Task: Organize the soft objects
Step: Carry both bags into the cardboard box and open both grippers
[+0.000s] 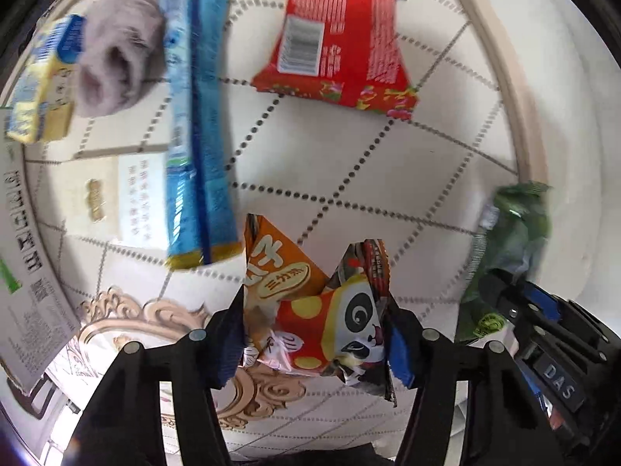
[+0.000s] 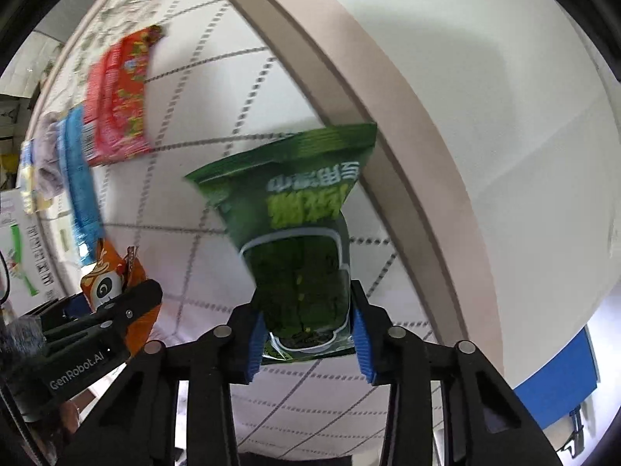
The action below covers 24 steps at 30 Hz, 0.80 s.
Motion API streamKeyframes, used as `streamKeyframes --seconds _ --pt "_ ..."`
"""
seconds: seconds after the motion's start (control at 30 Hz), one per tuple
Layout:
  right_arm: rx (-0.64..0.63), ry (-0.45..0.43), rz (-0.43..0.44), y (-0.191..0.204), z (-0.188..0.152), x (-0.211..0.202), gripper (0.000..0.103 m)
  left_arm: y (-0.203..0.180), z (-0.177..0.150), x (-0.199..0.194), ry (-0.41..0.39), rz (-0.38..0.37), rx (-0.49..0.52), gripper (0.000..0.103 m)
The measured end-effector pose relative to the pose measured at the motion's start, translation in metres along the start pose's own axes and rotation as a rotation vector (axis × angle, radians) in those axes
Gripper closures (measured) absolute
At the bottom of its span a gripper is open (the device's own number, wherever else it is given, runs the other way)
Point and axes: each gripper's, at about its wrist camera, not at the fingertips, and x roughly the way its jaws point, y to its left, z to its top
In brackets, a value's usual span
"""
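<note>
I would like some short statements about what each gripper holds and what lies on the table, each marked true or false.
1. The left gripper is shut on the orange panda snack bag. True.
2. The right gripper is open and holds nothing. False: it is shut on the green snack bag.
3. The red packet lies on the table, held by no gripper. True.
4. The grey cloth lies on top of the red packet. False: it lies apart from it, beside the long blue packet.
</note>
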Motion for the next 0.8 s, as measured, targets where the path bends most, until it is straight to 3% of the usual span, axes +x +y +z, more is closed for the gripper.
streamKeyframes --seconds 0.17,0.37,0.43,0.6,0.8 --pt "-0.08 -0.042 0.058 0.042 -0.032 -0.025 0.064 0.011 -0.048 -0.056 -0.126 -0.045 0.006 0.045" --pt "-0.232 -0.096 0.19 0.148 -0.072 -0.097 0.064 0.077 -0.102 -0.143 -0.301 -0.089 -0.085 0.045" --pt "-0.289 -0.11 0.236 0.187 -0.085 -0.13 0.064 0.107 -0.121 -0.177 -0.357 -0.097 -0.128 0.045" --pt "-0.417 -0.14 0.305 0.285 -0.114 -0.166 0.064 0.197 -0.162 -0.241 -0.487 -0.117 -0.223 0.045" --pt "-0.48 -0.154 0.268 0.39 -0.125 -0.167 0.064 0.294 -0.162 -0.261 -0.559 -0.105 -0.313 0.045"
